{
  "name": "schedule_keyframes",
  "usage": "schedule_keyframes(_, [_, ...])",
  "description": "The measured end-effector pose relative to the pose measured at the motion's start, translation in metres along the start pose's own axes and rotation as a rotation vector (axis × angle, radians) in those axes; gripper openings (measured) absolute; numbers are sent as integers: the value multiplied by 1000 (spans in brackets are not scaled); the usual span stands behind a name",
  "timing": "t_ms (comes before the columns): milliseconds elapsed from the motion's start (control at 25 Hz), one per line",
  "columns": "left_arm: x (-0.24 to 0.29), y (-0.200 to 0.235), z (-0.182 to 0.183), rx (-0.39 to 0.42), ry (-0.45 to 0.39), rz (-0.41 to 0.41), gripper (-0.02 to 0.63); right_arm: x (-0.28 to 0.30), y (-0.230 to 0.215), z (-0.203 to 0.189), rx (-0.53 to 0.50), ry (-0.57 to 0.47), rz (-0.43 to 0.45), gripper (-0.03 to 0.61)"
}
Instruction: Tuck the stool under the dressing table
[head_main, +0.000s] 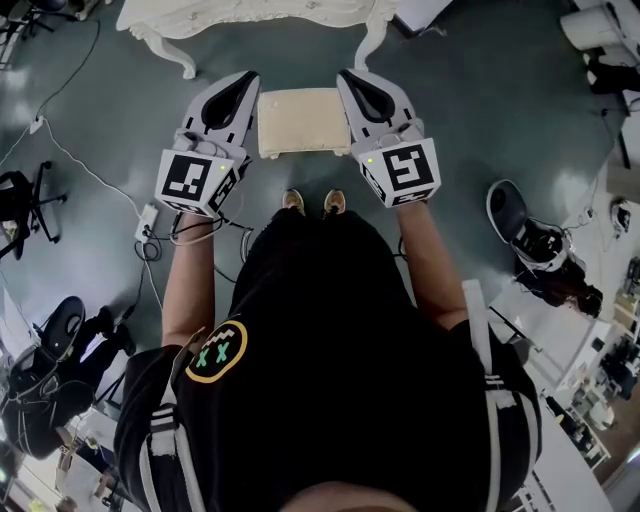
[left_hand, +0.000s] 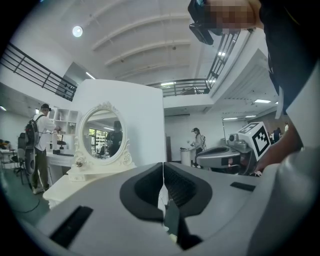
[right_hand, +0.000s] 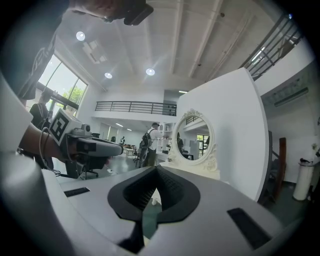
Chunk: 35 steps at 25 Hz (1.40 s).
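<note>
Stool (head_main: 303, 122): cream cushioned top, on the floor (head_main: 480, 110) just ahead of the person's shoes (head_main: 312, 203), in front of the dressing table (head_main: 250, 15) and not under it.
Left gripper (head_main: 243, 82): jaws pressed together on nothing, held level beside the stool's left edge; whether it touches is unclear.
Right gripper (head_main: 352, 78): jaws likewise closed and empty, level, beside the stool's right edge.
Table edge: white scalloped front, with curved legs left (head_main: 185, 65) and right (head_main: 370, 42); the stool lines up with the gap between them.
Oval mirror (left_hand: 102, 134): upright on the tabletop.
Open room: bare floor on both sides of the stool; a white cable (head_main: 90, 165) and an office chair (head_main: 530, 240) lie well apart.
</note>
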<state>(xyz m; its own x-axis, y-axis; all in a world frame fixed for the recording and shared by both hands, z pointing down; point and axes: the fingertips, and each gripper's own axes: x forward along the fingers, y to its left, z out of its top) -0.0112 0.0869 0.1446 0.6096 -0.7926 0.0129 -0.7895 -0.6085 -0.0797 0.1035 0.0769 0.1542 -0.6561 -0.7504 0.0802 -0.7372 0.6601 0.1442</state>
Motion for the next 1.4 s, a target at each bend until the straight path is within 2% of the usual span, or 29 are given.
schedule_keyframes(400, [3, 1, 0, -10, -10, -18, 33, 1, -9, 2, 29, -18, -25, 22])
schedule_keyframes(720, [6, -3, -6, 2, 8, -60, 205, 3, -8, 2, 49, -19, -8, 178])
schedule_keyframes(800, [6, -3, -7, 2, 13, -75, 230, 4, -6, 2, 57, -20, 11, 267])
schedule_keyframes(920, [7, -4, -10, 9, 27, -79, 311, 7, 0, 3, 53, -11, 46, 416])
schedule_keyframes(1000, [8, -5, -12, 34, 37, -79, 403, 7, 3, 2, 41, -5, 54, 467])
schedule_keyframes(1120, [9, -7, -14, 74, 53, -78, 469, 8, 4, 1, 36, 0, 54, 565])
schedule_keyframes(1240, [8, -3, -17, 69, 57, -69, 491, 9, 4, -4, 28, 11, 59, 597])
schedule_keyframes(1400, [8, -1, -20, 69, 70, -62, 500, 9, 2, -8, 24, 22, 55, 597])
